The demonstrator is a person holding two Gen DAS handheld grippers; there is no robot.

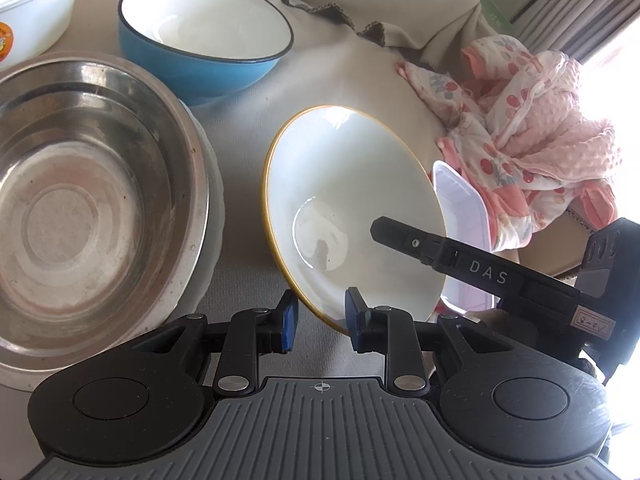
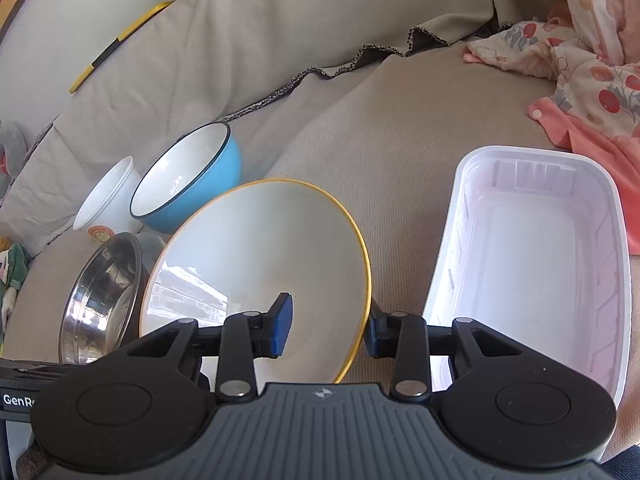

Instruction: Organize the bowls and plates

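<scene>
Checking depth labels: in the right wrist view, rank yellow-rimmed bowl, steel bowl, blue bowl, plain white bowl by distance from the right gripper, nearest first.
1. yellow-rimmed bowl: its rim sits between the fingers of the right gripper.
2. steel bowl: left, just behind it.
3. blue bowl: farther back, left.
4. plain white bowl: beside the blue one, slightly farther left; close call with 3.

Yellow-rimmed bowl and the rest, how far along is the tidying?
One stack looks done: the steel bowl sits in a white dish. In hand: the yellow-rimmed bowl, tilted, rim between the fingers of the left gripper and right gripper. Left: blue bowl, printed bowl, tray, all loose.
</scene>
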